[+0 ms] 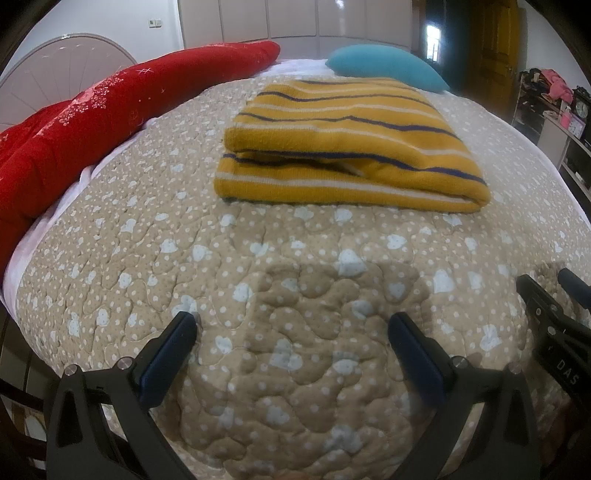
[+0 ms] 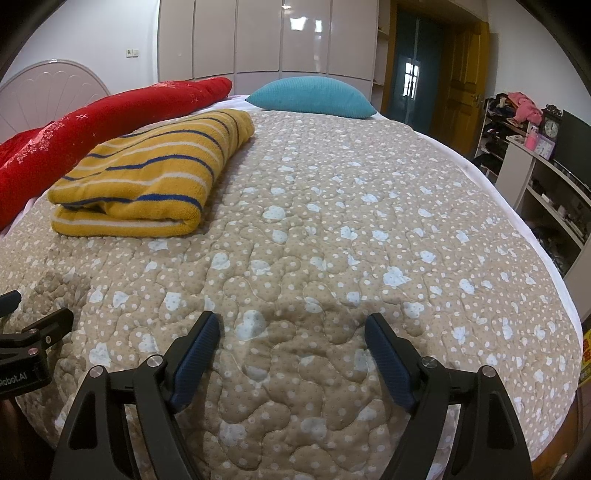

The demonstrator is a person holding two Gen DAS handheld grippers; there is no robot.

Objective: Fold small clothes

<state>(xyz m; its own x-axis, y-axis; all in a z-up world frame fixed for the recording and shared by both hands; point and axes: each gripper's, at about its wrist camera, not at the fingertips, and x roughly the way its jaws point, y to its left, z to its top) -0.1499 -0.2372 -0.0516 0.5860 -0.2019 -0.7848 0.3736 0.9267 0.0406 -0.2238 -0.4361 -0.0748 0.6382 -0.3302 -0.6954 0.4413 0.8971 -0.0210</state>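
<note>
Left wrist: folded sweater (image 1: pixel 343 147) hides its underside.

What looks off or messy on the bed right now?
Little stands out. The yellow striped garment lies folded on the quilt, though its near edge gapes slightly between layers. Both grippers are open and empty.

One folded garment (image 1: pixel 343 147), two pillows (image 1: pixel 384 66).

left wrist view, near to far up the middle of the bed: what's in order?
Open left gripper → bare stretch of beige quilt → folded yellow striped garment → teal pillow → white wardrobe.
</note>
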